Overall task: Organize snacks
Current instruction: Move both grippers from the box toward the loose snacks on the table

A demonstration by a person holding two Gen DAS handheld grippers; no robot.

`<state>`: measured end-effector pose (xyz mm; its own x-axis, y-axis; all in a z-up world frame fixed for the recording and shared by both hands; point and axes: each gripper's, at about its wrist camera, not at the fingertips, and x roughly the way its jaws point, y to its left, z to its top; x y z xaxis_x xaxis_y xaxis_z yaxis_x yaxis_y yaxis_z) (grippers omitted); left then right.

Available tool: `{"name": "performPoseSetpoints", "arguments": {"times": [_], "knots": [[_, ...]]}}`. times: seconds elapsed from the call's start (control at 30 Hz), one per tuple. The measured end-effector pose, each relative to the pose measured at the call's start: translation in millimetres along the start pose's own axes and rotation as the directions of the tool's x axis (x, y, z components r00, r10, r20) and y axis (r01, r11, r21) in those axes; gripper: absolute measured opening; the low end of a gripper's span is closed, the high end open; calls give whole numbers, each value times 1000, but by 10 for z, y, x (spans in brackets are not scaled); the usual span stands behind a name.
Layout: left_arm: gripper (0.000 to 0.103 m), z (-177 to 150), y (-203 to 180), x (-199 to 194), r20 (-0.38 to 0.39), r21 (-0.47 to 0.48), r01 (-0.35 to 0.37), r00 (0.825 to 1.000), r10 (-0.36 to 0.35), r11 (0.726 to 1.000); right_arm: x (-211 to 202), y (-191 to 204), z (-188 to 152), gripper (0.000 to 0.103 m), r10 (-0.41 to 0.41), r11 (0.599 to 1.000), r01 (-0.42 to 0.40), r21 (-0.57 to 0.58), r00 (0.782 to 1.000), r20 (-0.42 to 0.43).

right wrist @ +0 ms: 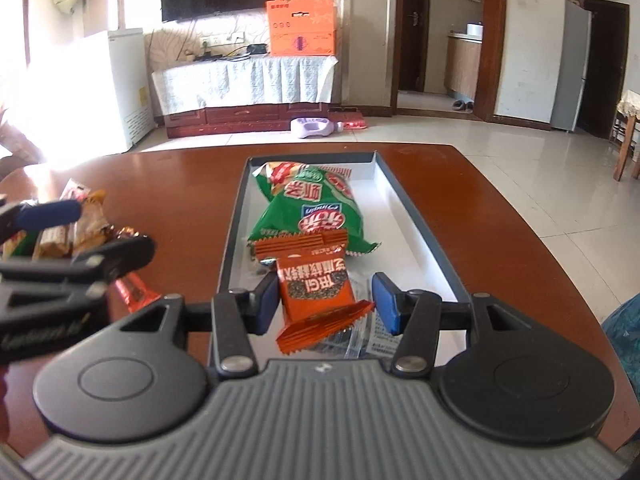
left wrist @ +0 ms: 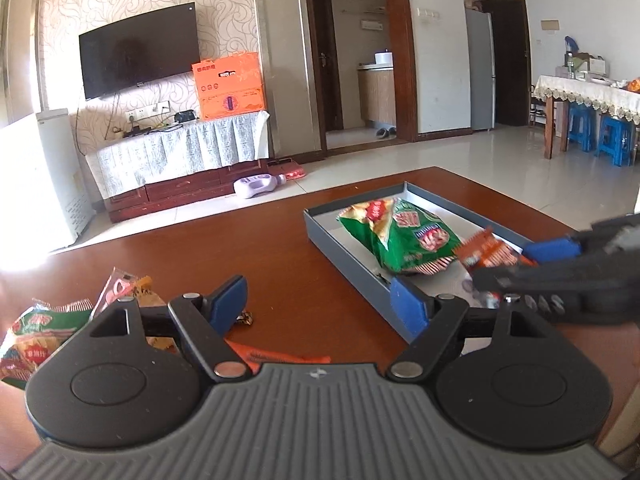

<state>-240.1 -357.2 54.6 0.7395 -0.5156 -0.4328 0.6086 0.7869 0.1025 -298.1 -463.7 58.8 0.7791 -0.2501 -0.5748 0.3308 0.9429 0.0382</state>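
In the tray [right wrist: 416, 216]: a green bag [right wrist: 310, 210], plus the orange packet [right wrist: 316, 286] between your right gripper [right wrist: 326, 306] pads, which stand apart from it.
Left on the worktop [left wrist: 280, 264]: your pile of snacks [left wrist: 44, 328] at the left.
Left gripper [left wrist: 316, 306]: wide apart, empty, near that pile.
Progress: I judge it partway.

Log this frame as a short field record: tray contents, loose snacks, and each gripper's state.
tray: grey tray on the brown table
in tray: green chip bag
right gripper: open over the tray's near end, orange snack packet between its pads, right pad clear of it
left gripper: open, empty
loose snacks: pile on the table left of the tray
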Motion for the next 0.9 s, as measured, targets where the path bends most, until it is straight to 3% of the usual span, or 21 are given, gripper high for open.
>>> {"name": "performPoseSetpoints", "arguments": {"times": [0.2, 0.27, 0.33, 0.47, 0.6, 0.7, 0.9], "knots": [[82, -118, -150, -155, 14, 41, 22, 1000, -22, 999, 145, 55, 30, 57, -34, 999, 34, -3, 999, -22], [82, -166, -178, -195, 17, 56, 32, 999, -33, 998, 151, 92, 36, 64, -50, 999, 50, -13, 998, -30], [82, -222, -180, -238, 21, 83, 35, 999, -37, 996, 111, 135, 32, 78, -58, 998, 57, -33, 998, -10], [82, -298, -35, -267, 3, 107, 34, 999, -35, 994, 5, 190, 19, 79, -77, 994, 80, -73, 996, 39], [82, -345, 316, -337, -5, 90, -13, 1000, 14, 996, -220, 252, 99, 79, 117, 993, -115, -24, 981, 157], [82, -406, 620, -353, -29, 53, -77, 997, 78, 996, -171, 507, 104, 78, 228, 973, -219, -74, 965, 134], [83, -492, 1139, -195, -88, -7, -234, 969, 232, 972, 83, 1142, 27, 77, 276, 939, -260, -226, 960, 43]]}}
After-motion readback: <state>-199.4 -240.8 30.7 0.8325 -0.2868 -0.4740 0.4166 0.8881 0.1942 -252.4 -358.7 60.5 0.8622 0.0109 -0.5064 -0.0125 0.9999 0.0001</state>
